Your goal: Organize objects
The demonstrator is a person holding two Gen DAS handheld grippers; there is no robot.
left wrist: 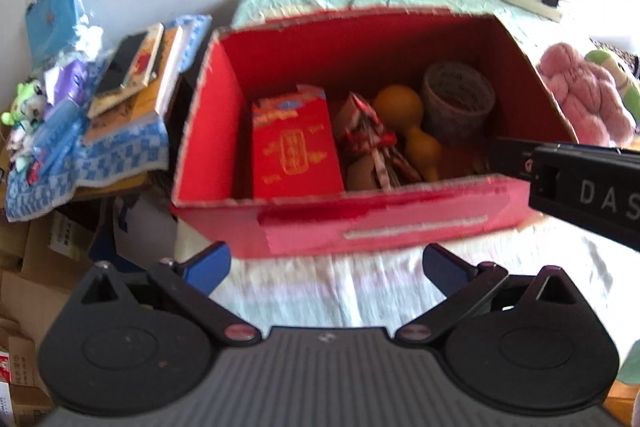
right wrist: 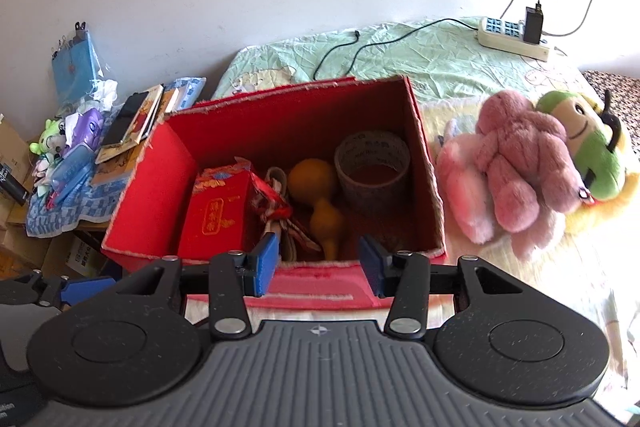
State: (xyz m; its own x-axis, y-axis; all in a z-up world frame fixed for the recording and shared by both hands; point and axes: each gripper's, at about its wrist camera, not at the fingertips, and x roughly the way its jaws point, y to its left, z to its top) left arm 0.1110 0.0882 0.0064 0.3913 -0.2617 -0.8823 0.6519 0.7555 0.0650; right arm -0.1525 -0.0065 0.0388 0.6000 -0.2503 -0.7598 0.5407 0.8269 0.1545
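Red cardboard box [right wrist: 280,131] sits open-topped on the bed [right wrist: 420,67], and it is where loose things appear to be collected. To its far left, a side table draped with a blue checked cloth [right wrist: 60,215] carries clutter that has not been sorted: a small green plush [right wrist: 44,147], purple and blue packets, and a stack of books [right wrist: 132,123] with a dark phone-like slab on top.

Inside the box, from the left: a red packet with gold print [right wrist: 218,215] leaning upright, a bundle of red-and-white patterned wrapping [right wrist: 280,211] just beside it, an orange gourd-shaped object [right wrist: 316,195] lying on the floor of the box, and a roll of tape [right wrist: 372,171] standing in the right rear corner.

Right of the box, lying on the bedding and outside it, are a pink plush toy [right wrist: 508,163] and a green-and-yellow plush [right wrist: 580,143], touching each other. Behind them a power strip [right wrist: 512,37] with a charger rests near the wall.

Both grippers hang near the front wall of the box. The left gripper [left wrist: 326,267] has its fingers spread wide and holds nothing. The right gripper [right wrist: 318,265] has its blue pads [right wrist: 266,263] parted, nothing between them.

By my reading, the task is partway done: four items are boxed, while the two plush toys and perhaps the table clutter remain.
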